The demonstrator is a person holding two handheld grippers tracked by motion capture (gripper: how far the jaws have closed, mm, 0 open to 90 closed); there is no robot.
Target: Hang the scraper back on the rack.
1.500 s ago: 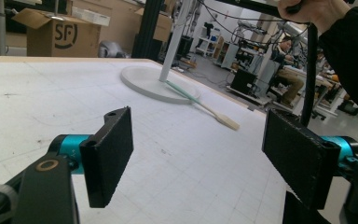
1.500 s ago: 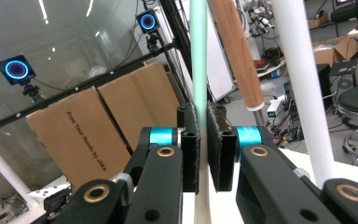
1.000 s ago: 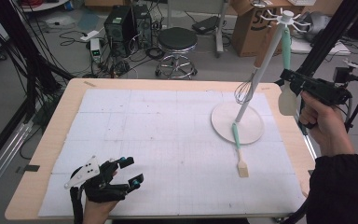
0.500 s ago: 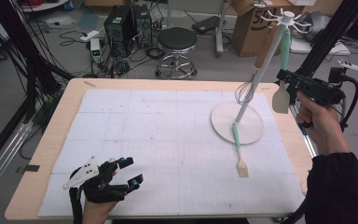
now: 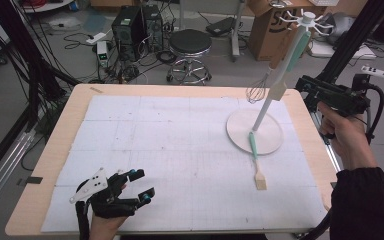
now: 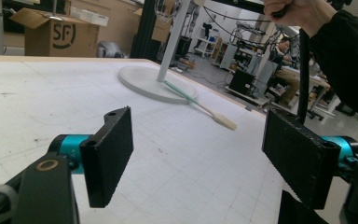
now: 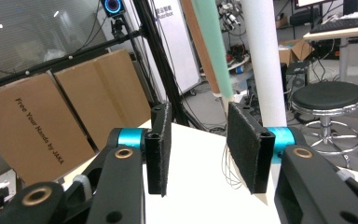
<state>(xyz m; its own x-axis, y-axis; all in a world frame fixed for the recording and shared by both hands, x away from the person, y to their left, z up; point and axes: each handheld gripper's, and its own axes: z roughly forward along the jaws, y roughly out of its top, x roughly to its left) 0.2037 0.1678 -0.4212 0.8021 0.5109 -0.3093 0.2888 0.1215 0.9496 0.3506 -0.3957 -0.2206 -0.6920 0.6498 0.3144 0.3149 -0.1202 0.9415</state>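
A white utensil rack (image 5: 267, 107) stands on its round base (image 5: 272, 142) at the table's right. A green-handled spatula (image 5: 291, 55) hangs from the rack's top along the pole, and a whisk (image 5: 256, 91) hangs beside it. A second green-handled spatula (image 5: 256, 162) lies from the base onto the mat. My right gripper (image 5: 304, 84) is just right of the hanging spatula's blade. Its jaws have just been opening and stand open with nothing between them (image 7: 198, 135). The green handle (image 7: 212, 51) and pole (image 7: 263, 56) rise beyond them. My left gripper (image 5: 144, 185) rests open near the front left (image 6: 196, 144).
A white gridded mat (image 5: 180, 150) covers the wooden table (image 5: 55, 150). Behind the table are a black stool (image 5: 190, 45), computer boxes, cables and a cardboard box (image 5: 267, 25). A black frame post (image 5: 345, 45) rises at the right.
My right gripper opened and let go of the hanging spatula's blade, which swung left back against the rack's pole. The left gripper has not moved.
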